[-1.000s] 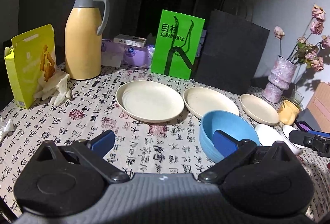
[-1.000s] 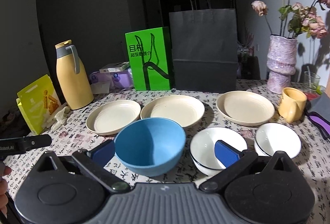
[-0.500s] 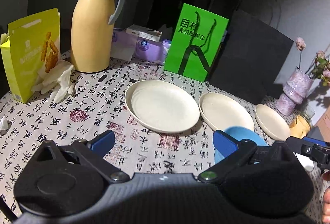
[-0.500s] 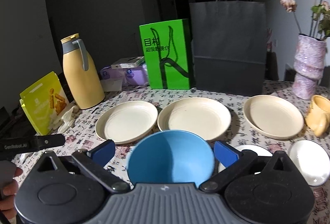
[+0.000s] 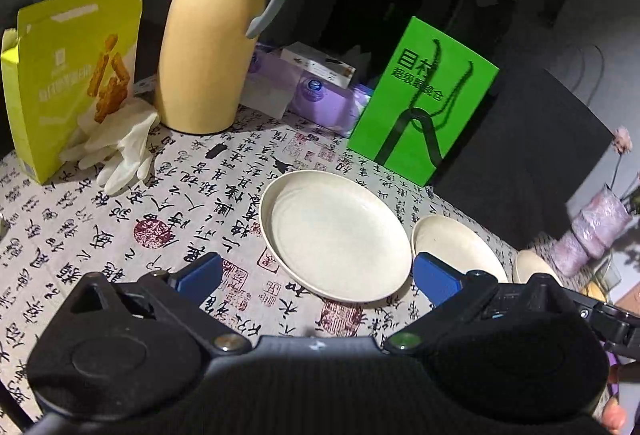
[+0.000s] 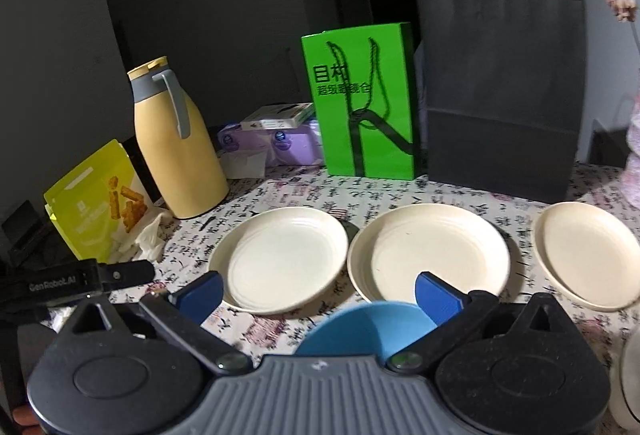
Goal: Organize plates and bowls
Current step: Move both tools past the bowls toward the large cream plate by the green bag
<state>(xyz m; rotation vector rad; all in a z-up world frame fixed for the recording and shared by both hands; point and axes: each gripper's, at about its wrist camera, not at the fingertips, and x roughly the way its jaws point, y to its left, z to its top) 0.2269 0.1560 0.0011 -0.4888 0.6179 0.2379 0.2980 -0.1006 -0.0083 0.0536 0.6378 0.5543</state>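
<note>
Three cream plates lie in a row on the printed tablecloth: a left plate (image 6: 286,263) (image 5: 334,239), a middle plate (image 6: 430,257) (image 5: 456,249) and a smaller right plate (image 6: 588,259) (image 5: 528,265). Just under my right gripper (image 6: 318,291) sits a blue bowl (image 6: 368,327), partly hidden by the gripper body. That gripper is open and holds nothing. My left gripper (image 5: 318,275) is also open, hovering in front of the left plate with its near rim between the fingers' line. A white bowl's rim (image 6: 630,383) shows at the far right edge.
A yellow thermos (image 5: 216,31), a yellow snack box (image 5: 68,75) and white gloves (image 5: 116,151) stand at the left. A green bag (image 6: 362,107), a black paper bag (image 6: 500,95), purple tissue packs (image 5: 320,95) and a vase (image 5: 596,231) line the back.
Both grippers have moved forward and leftward toward the plates. The blue bowl has slid down under the right gripper's body and has left the left wrist view.
</note>
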